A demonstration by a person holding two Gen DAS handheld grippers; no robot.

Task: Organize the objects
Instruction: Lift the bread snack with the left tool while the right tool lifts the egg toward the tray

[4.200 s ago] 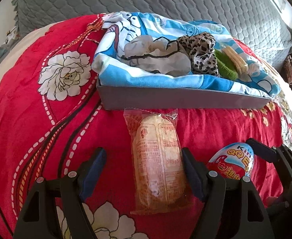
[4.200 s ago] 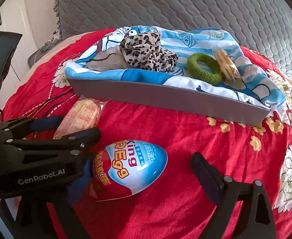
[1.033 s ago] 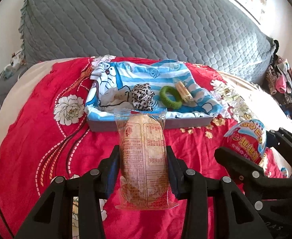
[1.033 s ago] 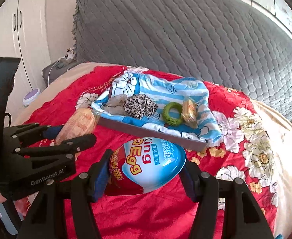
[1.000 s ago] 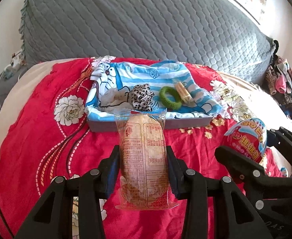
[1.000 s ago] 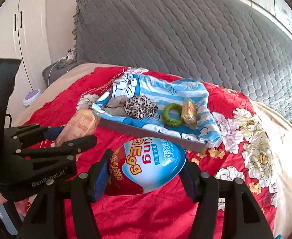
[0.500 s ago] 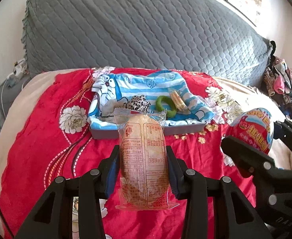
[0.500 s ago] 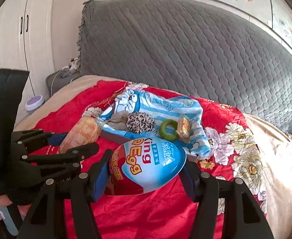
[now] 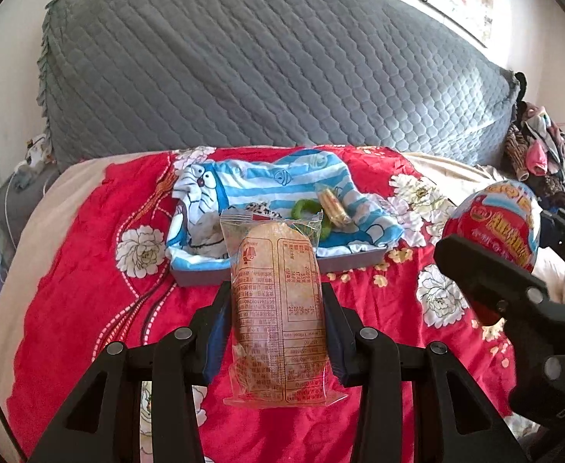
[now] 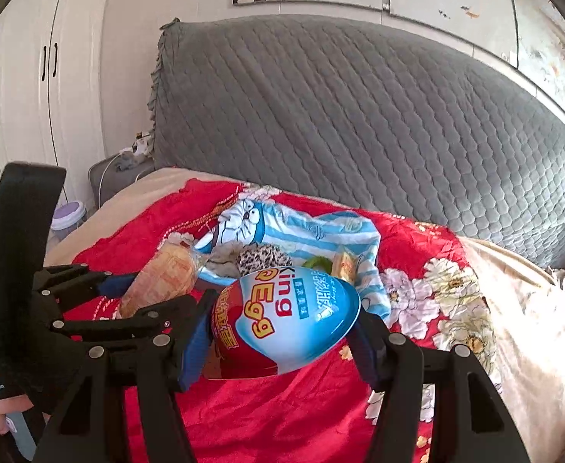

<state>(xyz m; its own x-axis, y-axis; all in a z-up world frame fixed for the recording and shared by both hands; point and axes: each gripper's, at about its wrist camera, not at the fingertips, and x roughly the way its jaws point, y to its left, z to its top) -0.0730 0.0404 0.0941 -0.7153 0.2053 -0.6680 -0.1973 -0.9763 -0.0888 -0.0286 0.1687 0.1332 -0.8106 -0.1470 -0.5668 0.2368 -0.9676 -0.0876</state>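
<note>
Left tongs (image 9: 276, 332) clamped on wrapped bread packet (image 9: 278, 308); right tongs (image 10: 282, 332) clamped on King Egg (image 10: 286, 320); both held above red floral bedspread (image 9: 81, 270), short of grey tray (image 9: 201, 276).

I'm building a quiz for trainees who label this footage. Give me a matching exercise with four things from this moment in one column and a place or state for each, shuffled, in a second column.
Things:
1. clear-wrapped orange bread packet
2. blue and red plastic toy egg
3. green fuzzy hair ring
4. grey shallow tray

Places or states:
A. lies in the tray on the blue striped cartoon cloth
B. clamped in the right gripper
C. rests on the red flowered bedspread
D. clamped in the left gripper

Pairs: 1-D, 2-B, 3-A, 4-C
</note>
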